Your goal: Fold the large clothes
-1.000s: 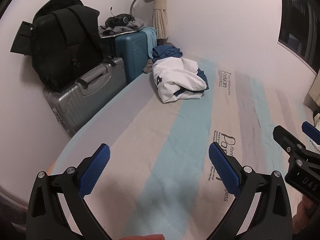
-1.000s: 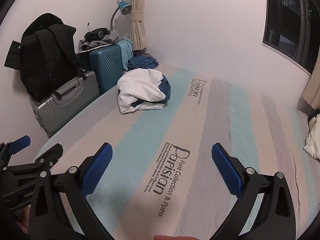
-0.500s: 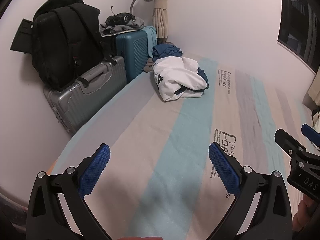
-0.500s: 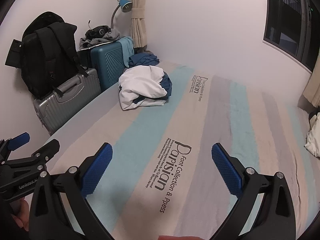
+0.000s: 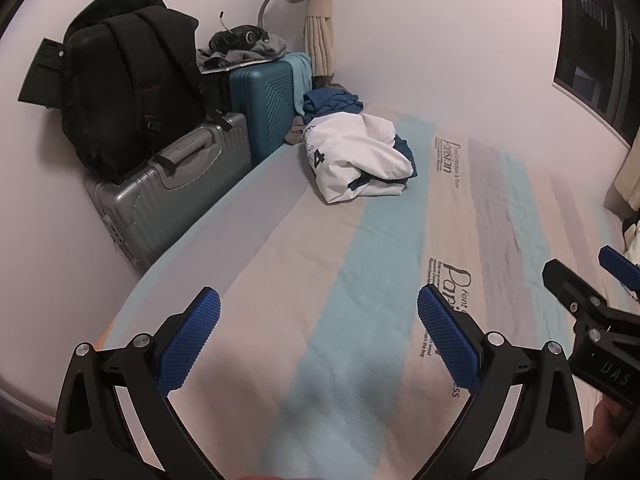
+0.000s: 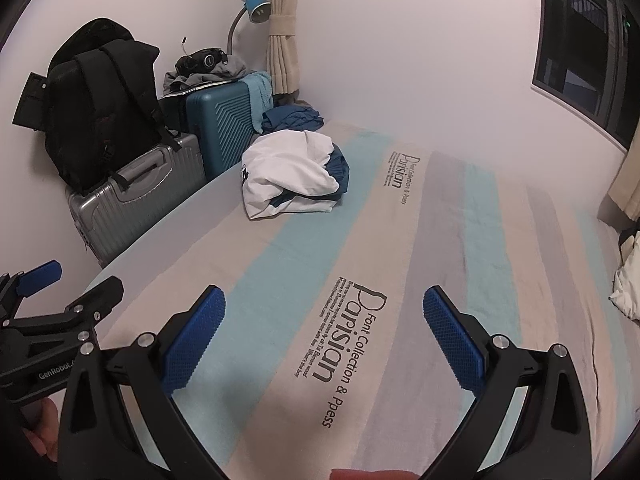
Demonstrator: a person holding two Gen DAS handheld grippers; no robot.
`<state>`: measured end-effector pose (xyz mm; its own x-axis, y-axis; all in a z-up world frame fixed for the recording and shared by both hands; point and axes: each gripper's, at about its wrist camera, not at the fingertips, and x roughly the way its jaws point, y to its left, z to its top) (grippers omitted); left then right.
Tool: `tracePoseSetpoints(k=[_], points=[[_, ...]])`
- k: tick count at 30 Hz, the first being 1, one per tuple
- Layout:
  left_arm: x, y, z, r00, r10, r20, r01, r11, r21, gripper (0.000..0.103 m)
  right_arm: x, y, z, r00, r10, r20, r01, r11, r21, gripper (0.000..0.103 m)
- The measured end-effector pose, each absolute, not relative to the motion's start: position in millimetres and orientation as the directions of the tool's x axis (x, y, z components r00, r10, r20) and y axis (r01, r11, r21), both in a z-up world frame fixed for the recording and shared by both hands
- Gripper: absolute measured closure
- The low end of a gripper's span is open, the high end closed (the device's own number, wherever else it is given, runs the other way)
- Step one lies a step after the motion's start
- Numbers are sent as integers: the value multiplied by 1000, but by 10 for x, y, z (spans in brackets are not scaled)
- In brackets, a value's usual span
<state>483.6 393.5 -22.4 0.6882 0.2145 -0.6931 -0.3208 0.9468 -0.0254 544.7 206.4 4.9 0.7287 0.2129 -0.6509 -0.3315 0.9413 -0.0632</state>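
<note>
A crumpled white garment with dark blue trim lies in a heap at the far left of the striped bed sheet. It also shows in the right wrist view, on the sheet. My left gripper is open and empty, low over the near part of the bed, well short of the garment. My right gripper is open and empty beside it, to its right. Each gripper shows at the edge of the other's view.
A grey suitcase with a black backpack on it and a teal suitcase stand along the bed's left side. A blue cloth pile lies behind the garment. A pale cloth lies at the bed's right edge.
Both grippers have drifted slightly forward over the bed toward the garment. Both stay open and empty.
</note>
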Motion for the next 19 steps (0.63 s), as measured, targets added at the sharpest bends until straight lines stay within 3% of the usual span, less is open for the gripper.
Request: tracePoseSetpoints(k=[10, 19], points=[[4818, 3896, -192, 714, 218, -665, -304, 953, -14, 8, 5452, 2085, 60, 732, 210, -648, -331, 941, -69, 8], [4866, 3900, -215, 692, 210, -691, -304, 952, -15, 7, 5461, 2091, 71, 731, 212, -648, -335, 939, -71, 8]])
